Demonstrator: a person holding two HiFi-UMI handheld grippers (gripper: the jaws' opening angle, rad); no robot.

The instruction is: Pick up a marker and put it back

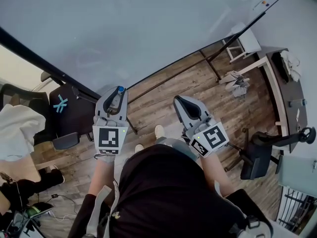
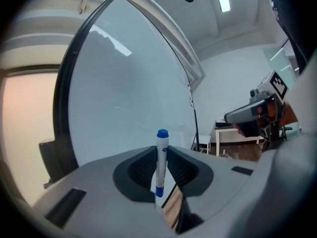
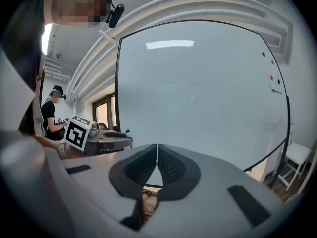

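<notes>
Marker [image 2: 161, 168] stands upright, clamped in left hand-held gripper [image 2: 162, 151]

The whiteboard [image 1: 124, 29] is smooth and glossy, the floor [image 1: 233, 108] wood planks, the marker [image 2: 160, 165] smooth plastic.

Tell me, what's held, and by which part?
The left hand-held gripper clamps a marker by its barrel, below the blue cap; right hand-held gripper shut, empty.

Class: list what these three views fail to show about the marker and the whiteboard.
- Lower end of the marker: left gripper view, hidden behind the body of the left tongs; the head view shows only its blue cap.
- Marker's label: left gripper view, too small to read.
- Coloured dots on the whiteboard: right gripper view, too small to identify.
</notes>
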